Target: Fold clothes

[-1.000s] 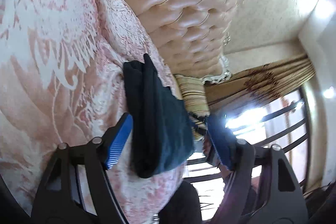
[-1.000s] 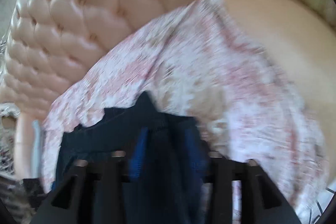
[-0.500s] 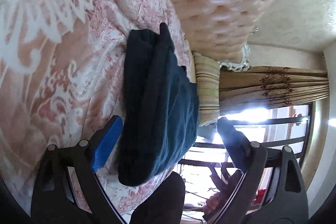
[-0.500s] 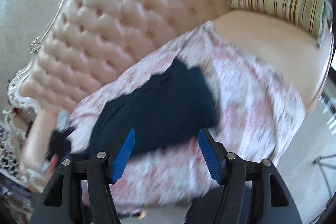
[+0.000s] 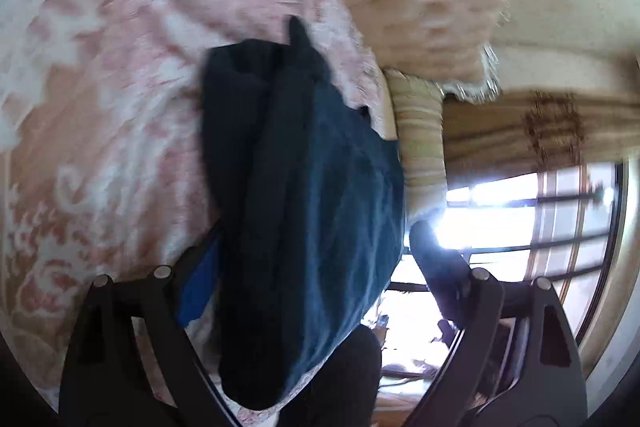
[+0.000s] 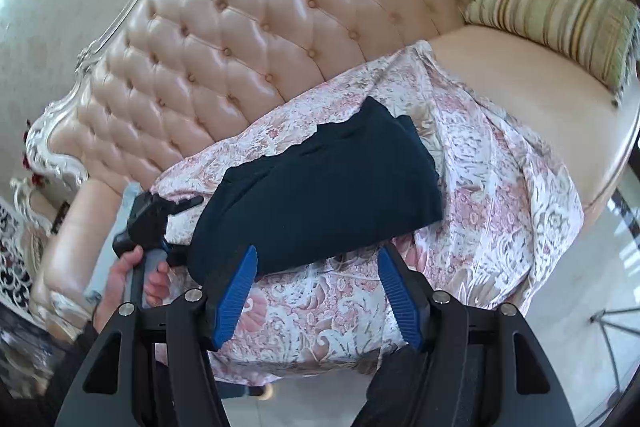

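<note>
Both hand-held grippers, left closing, right open, grip nothing; folded dark garment shows no writing.

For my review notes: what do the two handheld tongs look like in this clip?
Both tongs, right and left, have black angular frames with triangular cut-outs and silver screw heads. Each finger carries a ribbed blue pad. In the right wrist view, the left tool shows a black head on a grey handle. No cables or markings show.

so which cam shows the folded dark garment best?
Right wrist. It shows the whole dark garment sharply, lying folded on the patterned cover, its edges visible apart from the corner behind one pad. The left wrist view shows it end-on, motion-blurred and foreshortened, so its outline is hard to judge.
</note>
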The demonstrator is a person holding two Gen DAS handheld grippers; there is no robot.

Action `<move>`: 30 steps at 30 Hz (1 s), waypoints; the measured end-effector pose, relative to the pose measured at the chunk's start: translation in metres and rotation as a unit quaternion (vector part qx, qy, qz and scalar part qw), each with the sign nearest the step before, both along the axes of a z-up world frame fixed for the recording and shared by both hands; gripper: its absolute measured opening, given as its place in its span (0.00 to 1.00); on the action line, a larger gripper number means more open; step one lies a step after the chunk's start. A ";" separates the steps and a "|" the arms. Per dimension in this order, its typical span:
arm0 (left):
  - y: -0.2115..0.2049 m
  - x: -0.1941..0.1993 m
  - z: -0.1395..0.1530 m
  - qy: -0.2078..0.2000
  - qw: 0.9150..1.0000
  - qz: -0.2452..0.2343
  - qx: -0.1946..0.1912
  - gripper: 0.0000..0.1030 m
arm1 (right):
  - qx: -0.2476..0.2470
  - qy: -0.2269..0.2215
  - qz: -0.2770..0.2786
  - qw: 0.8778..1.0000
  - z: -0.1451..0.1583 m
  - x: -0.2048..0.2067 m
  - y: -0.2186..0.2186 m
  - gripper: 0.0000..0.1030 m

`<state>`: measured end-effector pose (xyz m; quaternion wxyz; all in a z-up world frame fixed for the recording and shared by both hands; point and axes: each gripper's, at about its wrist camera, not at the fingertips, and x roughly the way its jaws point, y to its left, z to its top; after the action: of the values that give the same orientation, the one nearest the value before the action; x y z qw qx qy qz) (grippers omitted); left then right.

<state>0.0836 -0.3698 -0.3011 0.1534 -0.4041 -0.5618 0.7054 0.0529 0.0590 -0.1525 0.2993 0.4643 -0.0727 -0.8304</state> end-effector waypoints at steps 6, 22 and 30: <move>0.002 -0.006 0.018 0.021 0.999 -0.022 -0.029 0.86 | 0.002 -0.014 -0.001 1.000 -0.010 -0.003 0.007 0.62; -0.006 -0.020 -0.010 -0.005 0.998 -0.061 -0.027 0.75 | -0.049 -0.052 -0.023 0.997 -0.019 -0.046 0.032 0.62; -0.010 -0.018 -0.014 -0.035 0.994 -0.075 -0.065 0.39 | -0.100 -0.123 -0.016 0.987 -0.045 -0.147 0.035 0.63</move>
<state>0.0655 -0.3795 -0.3150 0.1597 -0.4789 -0.4880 0.7120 -0.0937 0.0943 -0.1976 0.3197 0.5295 -0.1993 -0.7601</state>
